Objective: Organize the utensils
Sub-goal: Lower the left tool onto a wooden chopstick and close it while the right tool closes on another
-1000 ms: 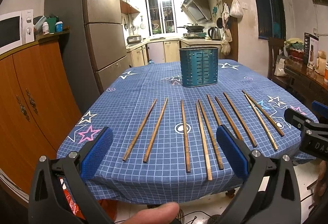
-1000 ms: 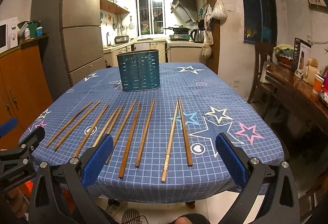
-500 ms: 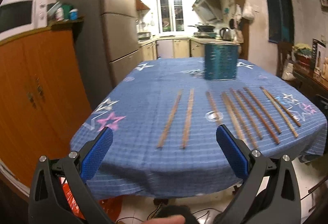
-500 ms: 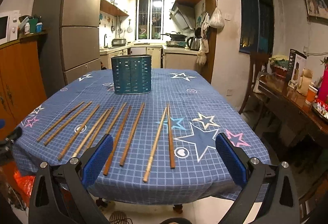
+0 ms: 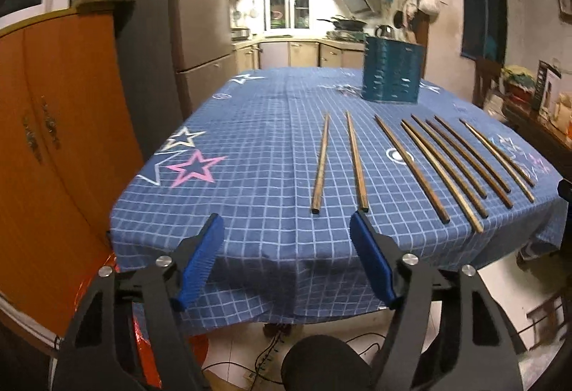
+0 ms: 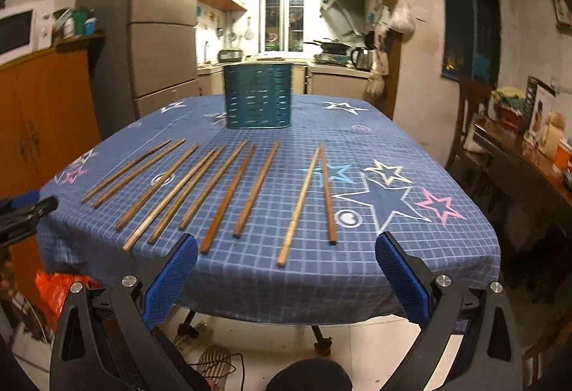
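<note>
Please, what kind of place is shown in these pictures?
Most likely a home dining area that opens onto a kitchen: a table under a blue star tablecloth, a tall refrigerator beside it, and behind them a kettle on the counter.

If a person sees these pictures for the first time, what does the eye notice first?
First, the row of chopsticks lying side by side across the near half of the blue tablecloth. Behind them stands a teal holder, upright. Both blue-padded tongs wait open at the near edge.
</note>
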A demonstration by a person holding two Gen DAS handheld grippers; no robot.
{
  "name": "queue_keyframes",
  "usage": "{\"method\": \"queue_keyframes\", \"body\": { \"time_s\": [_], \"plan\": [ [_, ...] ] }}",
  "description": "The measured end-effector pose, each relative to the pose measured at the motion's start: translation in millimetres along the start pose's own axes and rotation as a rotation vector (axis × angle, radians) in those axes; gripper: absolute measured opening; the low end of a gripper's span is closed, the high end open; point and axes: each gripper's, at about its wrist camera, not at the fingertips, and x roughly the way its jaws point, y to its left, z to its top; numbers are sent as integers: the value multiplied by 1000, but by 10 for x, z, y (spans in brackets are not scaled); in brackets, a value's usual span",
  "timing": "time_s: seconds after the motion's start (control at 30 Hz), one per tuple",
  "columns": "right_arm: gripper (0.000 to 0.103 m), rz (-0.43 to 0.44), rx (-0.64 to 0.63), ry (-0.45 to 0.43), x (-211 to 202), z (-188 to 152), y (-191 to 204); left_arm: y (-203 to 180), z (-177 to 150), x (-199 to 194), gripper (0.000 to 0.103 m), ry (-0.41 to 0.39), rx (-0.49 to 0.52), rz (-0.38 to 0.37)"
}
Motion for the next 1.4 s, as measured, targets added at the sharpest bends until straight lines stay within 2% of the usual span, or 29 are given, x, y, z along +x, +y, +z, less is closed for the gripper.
{"method": "queue_keyframes", "body": {
  "time_s": [0.13,0.2,0.23,0.3,0.37,0.63,0.8,0.9,1.0,1.1,1.23,1.4],
  "plan": [
    [74,36,-42,16,68,-52,191,21,-36,163,58,11,54,-27],
    [47,62,-70,28,131,-77,299,45,-54,237,52,21,73,-41],
    [44,72,-81,35,158,-85,339,57,-57,278,44,32,79,-52],
    [28,105,-96,56,251,-118,449,80,-57,338,35,43,88,-78],
    [26,118,-100,73,326,-136,507,106,-59,354,32,32,103,-94],
    [25,126,-64,84,521,-149,581,142,-45,419,32,-4,160,-142],
    [13,104,1,68,580,-156,557,83,-34,452,32,-30,192,-175],
    [10,81,36,55,568,-177,546,44,-20,480,32,-38,220,-188],
    [10,67,45,49,561,-184,544,25,-9,467,32,-54,246,-219],
    [10,60,45,48,564,-185,539,-9,-26,481,32,-61,278,-218],
    [10,44,44,37,585,-181,575,-8,-8,527,32,-57,252,-223],
    [9,30,52,25,588,-194,592,-29,-43,531,17,-69,238,-252]
  ]
}}
